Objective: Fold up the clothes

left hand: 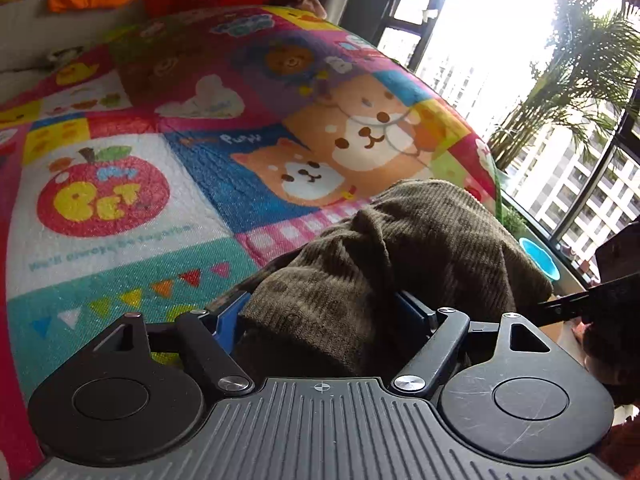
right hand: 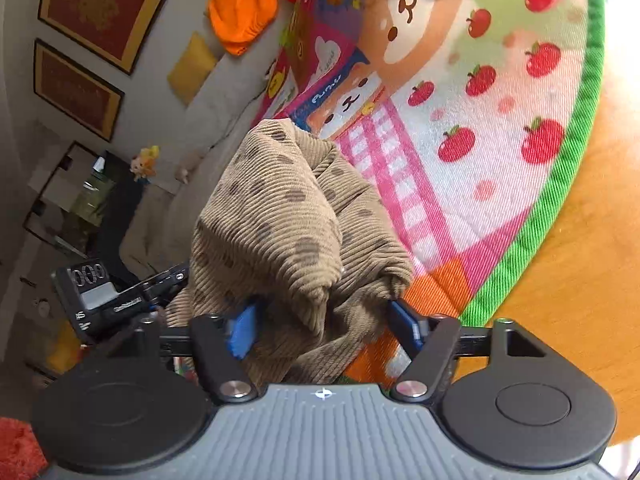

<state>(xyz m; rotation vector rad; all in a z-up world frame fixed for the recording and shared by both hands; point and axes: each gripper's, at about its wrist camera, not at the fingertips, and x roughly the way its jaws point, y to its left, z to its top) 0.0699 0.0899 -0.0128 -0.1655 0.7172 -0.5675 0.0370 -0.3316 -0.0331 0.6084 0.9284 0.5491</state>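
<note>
Brown corduroy garment (left hand: 400, 248) bunches between both tools, hiding their tips. The left tool (left hand: 326, 312) and right tool (right hand: 324, 320) stand wide, pads not pressing.

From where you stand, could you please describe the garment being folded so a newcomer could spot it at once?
Start from the bright cartoon play mat with puppies and apples, bordered in green. At its near edge sits a bunched brown corduroy garment, lying between the fingers of both tools. Its ribbed fabric with darker oval spots sets it apart from the plain orange cloth far across the mat.
</note>
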